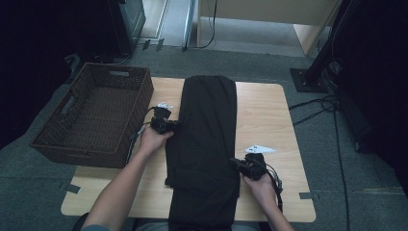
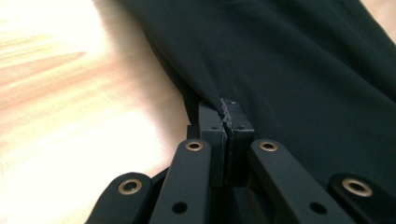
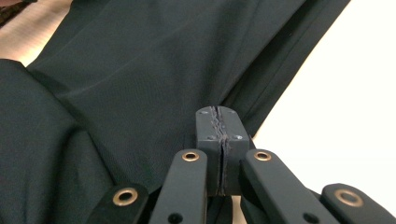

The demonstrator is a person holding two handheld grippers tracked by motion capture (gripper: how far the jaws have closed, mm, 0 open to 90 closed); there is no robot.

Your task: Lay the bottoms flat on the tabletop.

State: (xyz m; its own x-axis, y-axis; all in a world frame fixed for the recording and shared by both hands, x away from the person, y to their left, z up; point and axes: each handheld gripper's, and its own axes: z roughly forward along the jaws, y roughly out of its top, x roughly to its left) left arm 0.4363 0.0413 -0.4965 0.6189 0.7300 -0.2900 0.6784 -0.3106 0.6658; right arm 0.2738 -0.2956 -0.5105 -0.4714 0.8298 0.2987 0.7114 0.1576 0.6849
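Tongs [image 1: 177,126] at black garment [image 1: 207,144], wooden table [image 1: 262,115], grey floor [image 1: 240,60].

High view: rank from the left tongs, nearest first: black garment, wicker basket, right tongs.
1. black garment: the left tongs are clamped on its left edge.
2. wicker basket: just left, on the table's corner.
3. right tongs: across the garment, on its right edge.

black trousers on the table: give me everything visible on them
The trousers are black, smooth woven-looking cloth, folded lengthwise into a long strip with a seam along one edge. They lie flat down the middle of the table, the near end hanging over its front edge. The left gripper is shut on their left edge, the right gripper shut on their right edge nearer the person. The basket stands apart.
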